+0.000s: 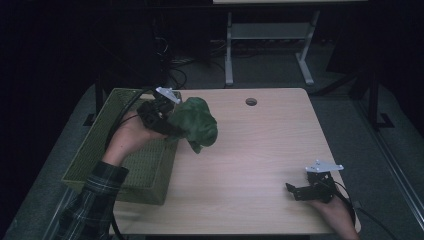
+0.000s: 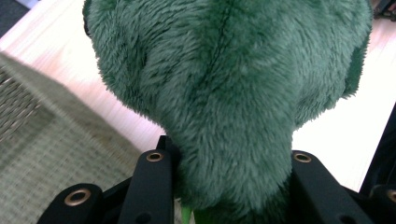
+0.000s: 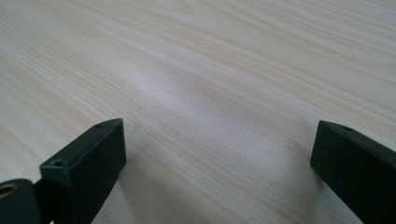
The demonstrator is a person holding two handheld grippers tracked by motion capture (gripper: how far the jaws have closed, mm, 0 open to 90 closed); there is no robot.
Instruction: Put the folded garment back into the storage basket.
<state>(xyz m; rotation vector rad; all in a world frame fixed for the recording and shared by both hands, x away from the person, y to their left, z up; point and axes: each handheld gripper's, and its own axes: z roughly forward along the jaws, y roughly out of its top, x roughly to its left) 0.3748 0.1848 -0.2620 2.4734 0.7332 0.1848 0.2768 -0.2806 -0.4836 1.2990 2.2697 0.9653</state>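
A green plush toy [image 1: 197, 122] hangs in the air over the table's left part, just right of the basket. My left gripper [image 1: 172, 127] is shut on it; in the left gripper view the fuzzy green plush toy [image 2: 229, 93] bulges out between my two black jaws, which press on its narrow lower part. My right gripper [image 1: 296, 192] rests low on the table near the front right corner, pointing left. In the right gripper view its jaws stand wide apart over bare wood, with my right gripper [image 3: 219, 154] holding nothing.
An olive woven basket [image 1: 105, 145] stands along the table's left edge. The light wooden table [image 1: 260, 150] has a round cable hole [image 1: 251, 102] near its far edge. Beyond it are dark floor and a white desk frame [image 1: 267, 35].
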